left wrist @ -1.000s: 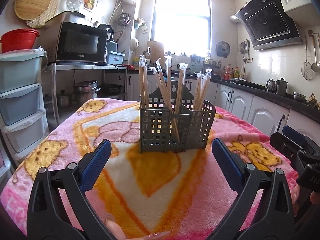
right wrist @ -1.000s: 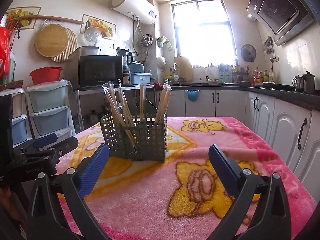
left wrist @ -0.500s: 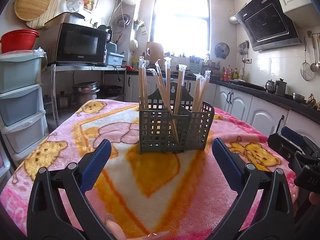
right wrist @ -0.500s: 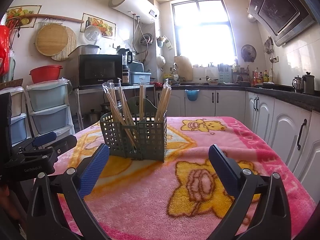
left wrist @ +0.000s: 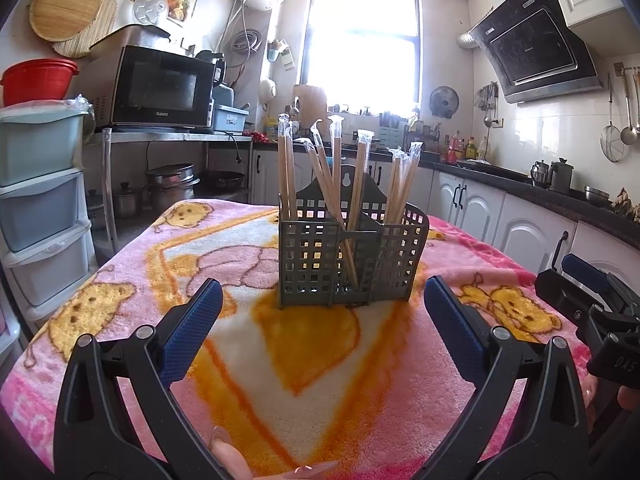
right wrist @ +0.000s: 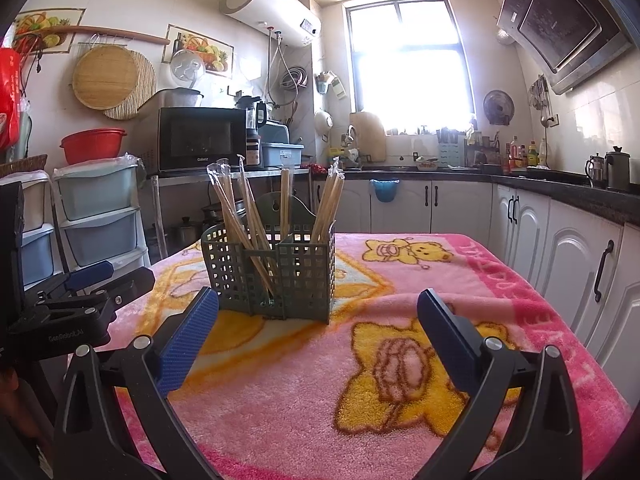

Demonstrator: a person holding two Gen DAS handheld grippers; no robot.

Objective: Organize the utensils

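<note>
Left wrist view: left gripper [left wrist: 320,312], jaws released, empty. Caddy [left wrist: 348,264] at frame centre on the blanketed bench [left wrist: 120,300], holding wrapped chopsticks [left wrist: 334,184]; their lower ends hidden behind the mesh. Right gripper [left wrist: 588,300] cut off at right edge.

Right wrist view: right gripper [right wrist: 318,322], jaws released, empty. Caddy [right wrist: 272,272] left of centre. Left gripper [right wrist: 80,292] partly cropped at left.
</note>
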